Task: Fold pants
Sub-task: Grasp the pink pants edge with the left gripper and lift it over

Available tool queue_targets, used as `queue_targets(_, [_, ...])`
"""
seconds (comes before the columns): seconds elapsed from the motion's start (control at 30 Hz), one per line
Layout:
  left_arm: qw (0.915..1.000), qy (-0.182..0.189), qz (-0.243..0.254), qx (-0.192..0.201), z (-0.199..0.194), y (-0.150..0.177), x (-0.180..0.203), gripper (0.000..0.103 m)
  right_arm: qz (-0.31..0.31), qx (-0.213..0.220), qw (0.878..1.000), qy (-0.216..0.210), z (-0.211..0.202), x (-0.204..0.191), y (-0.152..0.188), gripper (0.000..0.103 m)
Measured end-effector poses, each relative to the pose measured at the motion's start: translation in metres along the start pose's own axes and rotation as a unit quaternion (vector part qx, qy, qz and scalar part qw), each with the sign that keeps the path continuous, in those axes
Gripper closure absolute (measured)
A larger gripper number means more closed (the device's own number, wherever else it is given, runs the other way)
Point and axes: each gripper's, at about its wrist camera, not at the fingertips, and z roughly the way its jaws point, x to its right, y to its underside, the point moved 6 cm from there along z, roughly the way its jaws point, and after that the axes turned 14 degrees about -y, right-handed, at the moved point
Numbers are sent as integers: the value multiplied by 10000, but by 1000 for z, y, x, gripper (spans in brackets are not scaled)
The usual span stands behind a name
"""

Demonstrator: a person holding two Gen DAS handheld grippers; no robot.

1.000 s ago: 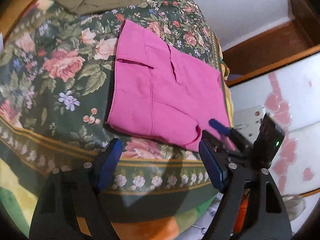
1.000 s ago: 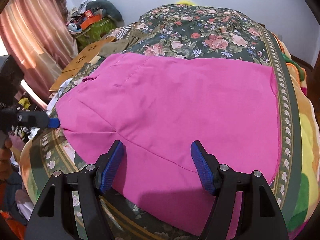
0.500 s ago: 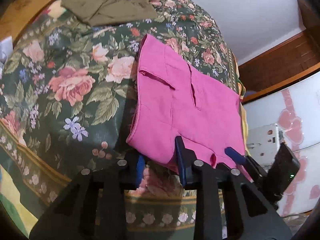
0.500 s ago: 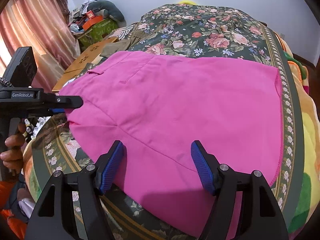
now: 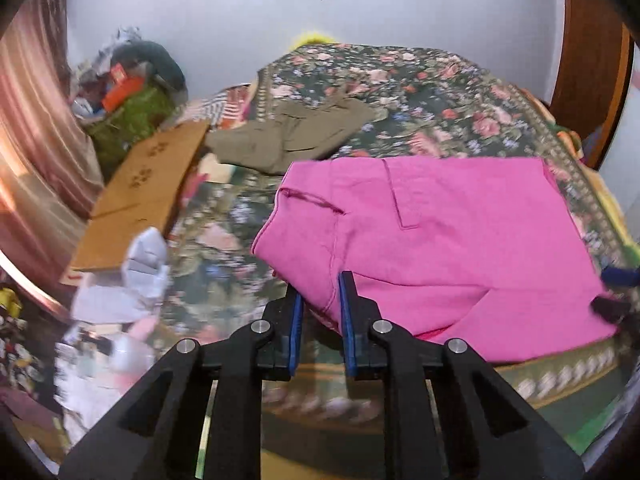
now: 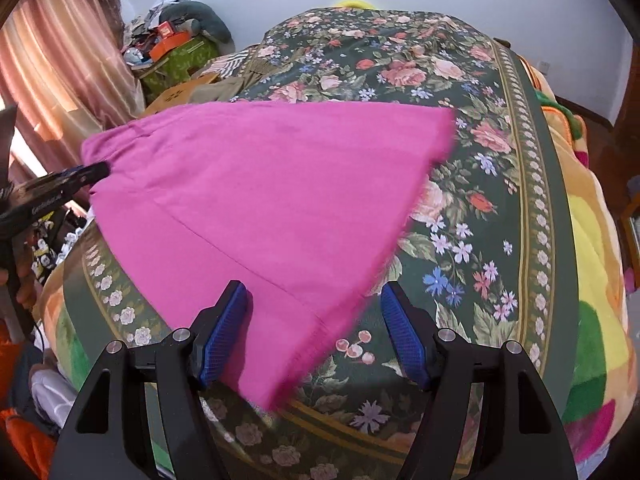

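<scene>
While closing on a bunched edge of the pink pants (image 5: 440, 232), left gripper (image 5: 320, 320) with jaws nearly together, fabric pinched between the blue pads. Pants spread over the flowery bedspread (image 5: 420, 92), near the front edge of the bed. Further left, a cardboard box (image 5: 140, 192); just behind the pink pair, some olive pants (image 5: 292, 136). Over on the right, right gripper (image 6: 316, 336) jaws wide apart, hovering above the pants' near corner (image 6: 260, 208), gripping nothing.
</scene>
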Motion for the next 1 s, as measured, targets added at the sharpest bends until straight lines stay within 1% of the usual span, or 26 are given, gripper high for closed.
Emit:
queue_targets(0.07, [10000, 45, -34, 66, -4, -1, -7, 86, 23, 24, 10000, 3, 1, -1, 0, 37])
queue_targets(0.13, [9996, 92, -75, 252, -13, -10, -9, 86, 19, 35, 10000, 39, 2, -3, -1, 37])
queue_targets(0.23, [9981, 128, -26, 604, -32, -31, -1, 87, 36, 76, 9999, 57, 2, -3, 0, 37])
queue_targets(0.4, [9918, 787, 102, 1005, -66, -64, 30, 88, 129, 99, 9998, 70, -5, 2, 2, 37])
queue_targets(0.5, [9845, 1279, 323, 1154, -87, -75, 57, 88, 254, 272, 9993, 86, -18, 9, -2, 37])
queue_targets(0.63, [9754, 1556, 756, 1367, -106, -81, 95, 88, 391, 576, 9974, 184, -41, 19, -8, 37])
queue_targets(0.7, [9693, 1805, 963, 1367, -112, -83, 116, 88, 426, 675, 9965, 236, -49, 22, -9, 37])
queue_targets(0.83, [9611, 2119, 1249, 1260, -115, -85, 151, 89, 526, 812, 9947, 356, -61, 31, -8, 37])
queue_targets(0.93, [9532, 2519, 1377, 949, -111, -83, 177, 90, 626, 898, 9932, 393, -70, 36, -4, 37])
queue_targets(1.0, [9463, 2798, 1443, 740, -106, -80, 191, 90, 667, 914, 9928, 404, -74, 40, -1, 37])
